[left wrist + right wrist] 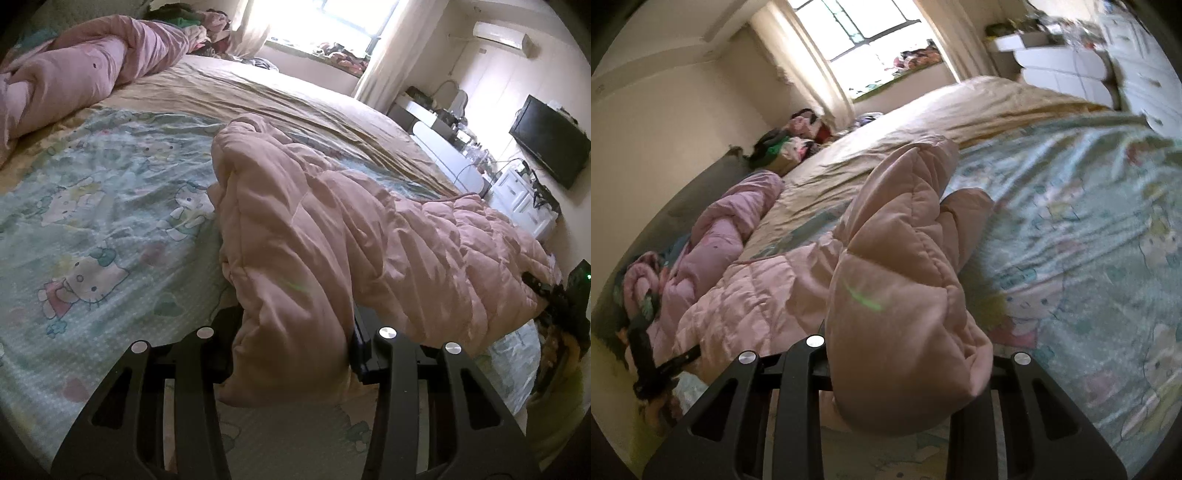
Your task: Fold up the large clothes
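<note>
One pink quilted coat [332, 236], padded, lying crumpled across the near side of the bed [258, 96]. One bunched end is clamped in the left gripper [295, 343]; another padded end, possibly a sleeve, is clamped in the right gripper [905, 369], raised off the cartoon-cat sheet [92, 221]. No legible writing. Also: one rolled pink duvet [74, 70], one wall television [550, 140], one air conditioner [502, 37].
</note>
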`<state>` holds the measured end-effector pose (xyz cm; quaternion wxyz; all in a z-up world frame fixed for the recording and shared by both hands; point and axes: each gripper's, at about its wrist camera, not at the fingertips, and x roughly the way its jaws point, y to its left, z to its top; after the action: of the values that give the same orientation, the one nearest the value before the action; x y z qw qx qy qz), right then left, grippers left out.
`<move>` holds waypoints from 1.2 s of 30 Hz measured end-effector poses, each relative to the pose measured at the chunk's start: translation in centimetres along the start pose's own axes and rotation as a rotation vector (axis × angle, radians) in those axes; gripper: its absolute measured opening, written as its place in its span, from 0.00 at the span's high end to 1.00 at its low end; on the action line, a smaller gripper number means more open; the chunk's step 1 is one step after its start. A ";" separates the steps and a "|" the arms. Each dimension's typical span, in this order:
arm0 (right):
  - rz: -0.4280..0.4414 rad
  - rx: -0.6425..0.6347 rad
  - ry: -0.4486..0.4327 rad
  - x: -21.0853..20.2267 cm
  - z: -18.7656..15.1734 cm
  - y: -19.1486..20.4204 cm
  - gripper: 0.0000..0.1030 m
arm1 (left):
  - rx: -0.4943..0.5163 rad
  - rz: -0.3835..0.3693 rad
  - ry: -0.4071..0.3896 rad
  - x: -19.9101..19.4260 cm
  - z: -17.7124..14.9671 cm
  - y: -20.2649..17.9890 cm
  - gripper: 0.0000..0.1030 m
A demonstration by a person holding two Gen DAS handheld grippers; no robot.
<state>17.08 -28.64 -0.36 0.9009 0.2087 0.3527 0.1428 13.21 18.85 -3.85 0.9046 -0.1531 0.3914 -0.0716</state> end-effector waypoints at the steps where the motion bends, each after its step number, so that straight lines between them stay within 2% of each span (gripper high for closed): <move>1: -0.006 0.017 0.004 0.2 -0.1 -0.4 0.74 | 0.000 0.004 0.003 0.1 -0.1 0.0 0.66; 4: -0.028 0.101 0.031 0.9 -0.3 -1.9 0.74 | 0.001 0.014 0.011 0.4 -0.3 0.1 0.66; 14: -0.155 0.229 0.131 3.2 -2.0 -5.0 0.66 | -0.011 0.029 0.034 1.2 -0.5 0.5 0.63; 16: -0.190 0.229 0.141 3.6 -2.2 -5.0 0.60 | -0.016 0.032 0.042 1.4 -0.5 0.6 0.61; 19: -0.254 0.226 0.156 4.2 -2.6 -5.0 0.45 | -0.035 0.033 0.059 1.9 -0.6 1.1 0.60; 22: -0.316 0.196 0.168 4.6 -2.8 -4.6 0.29 | -0.048 0.049 0.080 2.4 -0.9 1.4 0.54; 23: -0.342 0.185 0.173 4.6 -2.8 -4.6 0.19 | -0.050 0.054 0.087 2.6 -1.0 1.4 0.53; 24: -0.378 0.174 0.173 4.5 -2.8 -4.5 0.13 | -0.054 0.059 0.091 2.7 -1.1 1.5 0.50; 26: -0.396 0.162 0.167 4.0 -2.8 -4.4 0.12 | -0.063 0.063 0.106 2.9 -1.3 1.7 0.45; 30: -0.431 0.110 0.128 2.5 -2.9 -3.1 0.11 | -0.094 0.074 0.132 3.5 -1.7 2.6 0.30; 36: -0.442 0.019 -0.007 -1.1 -2.8 0.1 0.05 | -0.120 0.103 0.161 3.9 -2.5 3.4 0.12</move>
<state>14.30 -28.27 -1.56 0.9095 0.1352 0.3881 -0.0625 14.12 20.49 -9.28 0.8618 -0.1806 0.4739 -0.0134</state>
